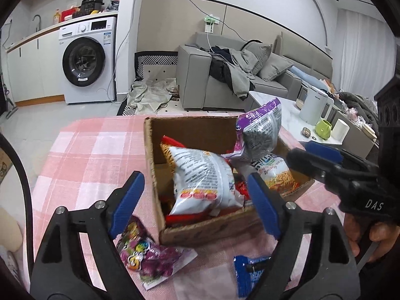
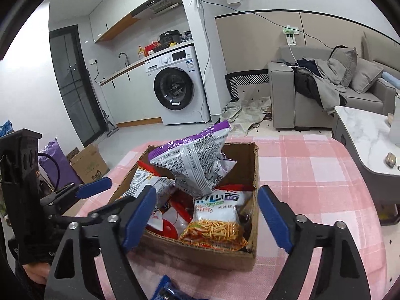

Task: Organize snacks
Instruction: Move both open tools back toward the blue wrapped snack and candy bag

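Left wrist view shows my left gripper (image 1: pixel 195 200) wide open, holding nothing. Just on my side of the brown cardboard box (image 1: pixel 200 235) lie a purple candy bag (image 1: pixel 150 255) and a blue packet (image 1: pixel 250 275). My right gripper (image 2: pixel 207 215), also wide open, hangs over the box.
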Demonstrator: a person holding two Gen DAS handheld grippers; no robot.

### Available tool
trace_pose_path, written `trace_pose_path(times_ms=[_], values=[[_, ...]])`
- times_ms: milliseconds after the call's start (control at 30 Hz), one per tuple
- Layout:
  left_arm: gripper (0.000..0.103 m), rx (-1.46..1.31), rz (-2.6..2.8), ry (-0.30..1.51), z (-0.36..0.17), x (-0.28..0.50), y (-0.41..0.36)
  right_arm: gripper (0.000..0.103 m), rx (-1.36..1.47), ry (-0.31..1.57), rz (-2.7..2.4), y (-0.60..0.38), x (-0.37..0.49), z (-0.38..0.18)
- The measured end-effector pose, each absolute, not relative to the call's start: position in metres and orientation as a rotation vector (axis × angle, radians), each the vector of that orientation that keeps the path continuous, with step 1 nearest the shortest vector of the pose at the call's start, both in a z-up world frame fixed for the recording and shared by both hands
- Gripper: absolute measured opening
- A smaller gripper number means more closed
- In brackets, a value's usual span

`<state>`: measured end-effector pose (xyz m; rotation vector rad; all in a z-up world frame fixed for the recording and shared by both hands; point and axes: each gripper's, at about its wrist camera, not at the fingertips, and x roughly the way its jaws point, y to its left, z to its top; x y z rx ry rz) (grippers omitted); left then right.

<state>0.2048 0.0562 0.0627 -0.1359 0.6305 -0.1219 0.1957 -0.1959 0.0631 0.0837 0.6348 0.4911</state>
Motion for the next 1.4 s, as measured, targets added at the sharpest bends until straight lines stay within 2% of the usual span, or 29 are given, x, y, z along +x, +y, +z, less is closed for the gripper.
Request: trace_pose_path(times_ms=[100, 167, 233, 733, 1400], values=[[0.089, -0.14, -0.106, 0.627, 0.064, 0.192, 0.061, 0.1, 0.085, 0.642, 0.497, -0.199, 0.19, 0.062], [0.092, -0.129, -0.102, 0.628, 0.064, 0.181, 0.062, 0.102, 0.082, 0.639, 0.497, -0.2, 0.184, 0.061], [0.102, -0.117, -0.092, 0.624, 0.064, 0.172, 0.063, 0.102, 0.072, 0.64, 0.503, -0.2, 0.178, 0.061], [0.102, -0.042, -0.053, 0.633, 0.054, 0.101, 0.068, 0.102, 0.054, 0.731, 0.463, -0.207, 0.133, 0.028], [0.102, -0.064, -0.027, 0.703, 0.023, 0.108, 0.072, 0.102, -0.054, 0.893, 0.497, -0.181, 0.112, -0.023]])
